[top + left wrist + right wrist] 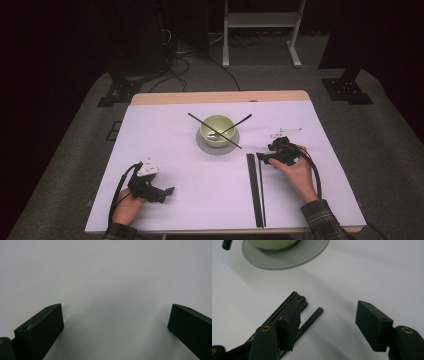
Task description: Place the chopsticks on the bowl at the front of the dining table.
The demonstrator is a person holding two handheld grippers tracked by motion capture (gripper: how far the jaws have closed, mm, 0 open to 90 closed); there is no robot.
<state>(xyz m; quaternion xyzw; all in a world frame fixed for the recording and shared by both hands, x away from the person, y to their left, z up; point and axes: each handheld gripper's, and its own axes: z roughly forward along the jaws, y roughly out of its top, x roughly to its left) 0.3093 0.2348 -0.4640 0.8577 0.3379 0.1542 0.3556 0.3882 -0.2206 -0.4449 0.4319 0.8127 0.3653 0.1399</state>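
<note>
While both claws gape empty, the white table (200, 200) stands on grey carpet (75, 150) in a dark room.

A lab or studio: dark curtains, grey carpet (395, 150), floor cables (180, 65), stand bases (347, 90), white-covered counter (165, 135) mid-frame.

Dark room, black at the back wall (60, 35). Grey carpet (75, 135) underfoot, with cables (182, 62) (a loose tangle) trailing near a white frame stand (262, 22). Pale table top (165, 135) with a wooden far edge (220, 97), black floor brackets (347, 90) either side.
</note>
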